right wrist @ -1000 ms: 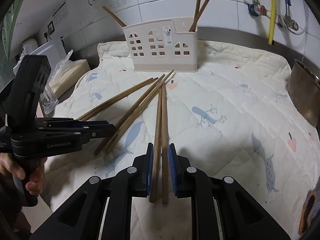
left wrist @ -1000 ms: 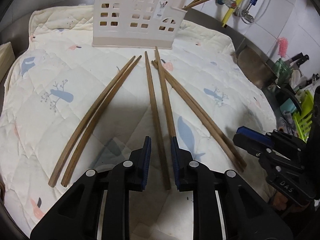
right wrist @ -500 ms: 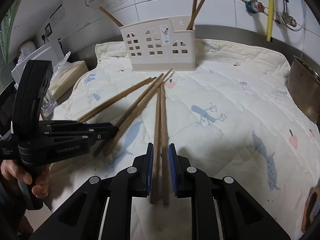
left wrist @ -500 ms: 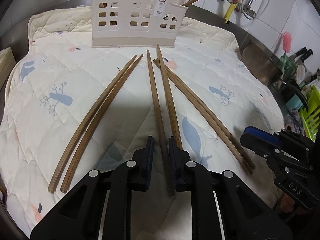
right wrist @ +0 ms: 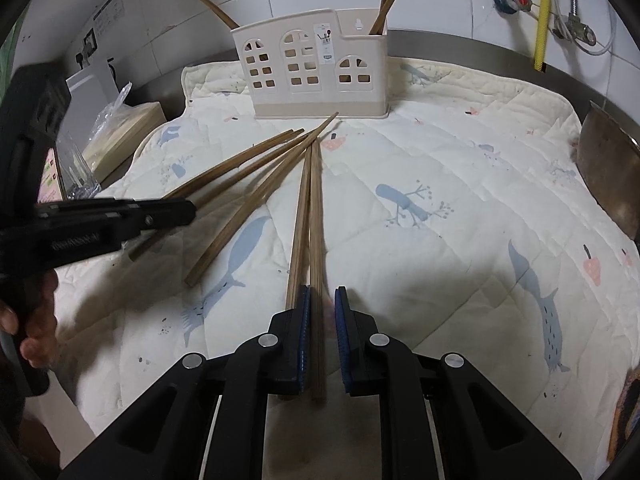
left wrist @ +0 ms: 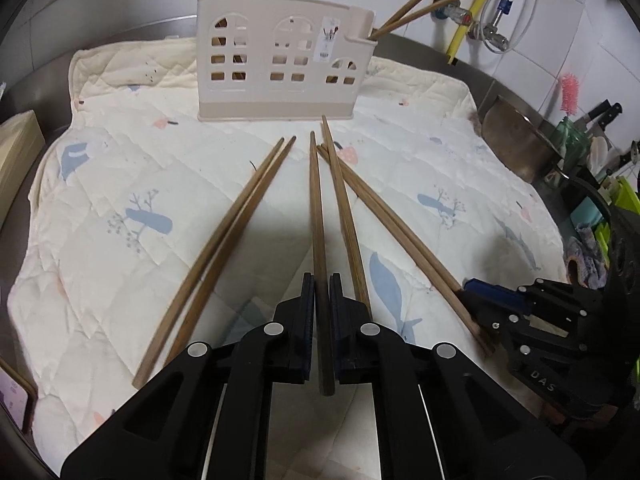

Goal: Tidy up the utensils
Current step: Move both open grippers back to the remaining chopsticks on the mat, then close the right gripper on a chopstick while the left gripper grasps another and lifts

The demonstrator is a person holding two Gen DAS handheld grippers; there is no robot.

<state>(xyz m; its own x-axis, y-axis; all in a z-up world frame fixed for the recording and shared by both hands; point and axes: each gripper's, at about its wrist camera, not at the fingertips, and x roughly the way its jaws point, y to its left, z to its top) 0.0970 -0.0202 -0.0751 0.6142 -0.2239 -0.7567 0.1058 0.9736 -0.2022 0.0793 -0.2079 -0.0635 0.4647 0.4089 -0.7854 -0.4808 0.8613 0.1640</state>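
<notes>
Several long brown wooden chopsticks lie fanned on a quilted cream mat [left wrist: 120,184] in front of a cream plastic utensil holder [left wrist: 280,56] that holds a few chopsticks. My left gripper [left wrist: 319,292] is shut on one chopstick [left wrist: 317,208] near its thick end; a second chopstick [left wrist: 346,216] lies just right of it. My right gripper [right wrist: 321,304] straddles a pair of chopsticks [right wrist: 316,216], its jaws a little apart with one stick between them and the other at the left pad. The holder also shows in the right wrist view [right wrist: 316,68].
A metal pan [left wrist: 520,140] and dish items stand right of the mat. A wooden box [right wrist: 128,132] and a glass [right wrist: 76,168] stand left of it. Tiled wall with hoses [right wrist: 540,12] runs behind the holder.
My left gripper has closed from open onto a single chopstick and tilted up toward the holder. My right gripper has stayed over its pair of chopsticks.
</notes>
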